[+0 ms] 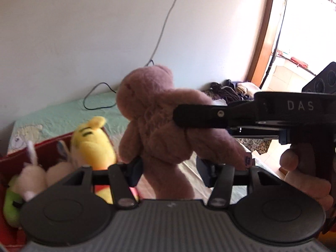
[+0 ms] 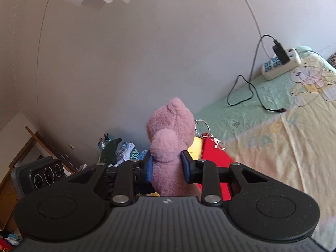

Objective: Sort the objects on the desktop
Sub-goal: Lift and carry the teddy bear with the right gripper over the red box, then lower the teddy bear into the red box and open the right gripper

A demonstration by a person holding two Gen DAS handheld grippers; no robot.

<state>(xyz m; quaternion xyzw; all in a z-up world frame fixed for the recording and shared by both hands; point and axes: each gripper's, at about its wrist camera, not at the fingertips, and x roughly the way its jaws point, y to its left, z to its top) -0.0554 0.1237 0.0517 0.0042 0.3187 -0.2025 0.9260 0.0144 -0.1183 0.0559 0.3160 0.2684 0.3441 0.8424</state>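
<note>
While the pink teddy bear (image 1: 159, 126) hangs in the air above the bed (image 2: 273, 138), the right tongs (image 2: 167, 166) are clamped on its body, their blue pads (image 2: 148, 168) pressing into the plush from either side. In the left wrist view the right tongs (image 1: 182, 124) reach in from the right edge, one black finger (image 1: 201, 115) lying across the bear's torso. The left tongs (image 1: 172, 168) sit wide apart, with the bear's lower leg hanging between the pads and touching neither that can be seen. A metal key ring with a clasp (image 2: 202, 127) dangles from the bear's head on its right. Lower left in the left wrist view, a red box (image 1: 48, 149) holds a yellow plush toy (image 1: 94, 145), a cream plush toy (image 1: 31, 178) and a green plush toy (image 1: 11, 205) packed together. Far on the bed, near the wall, lie a white power strip (image 2: 279, 65) and a black cable (image 2: 247, 92).
</note>
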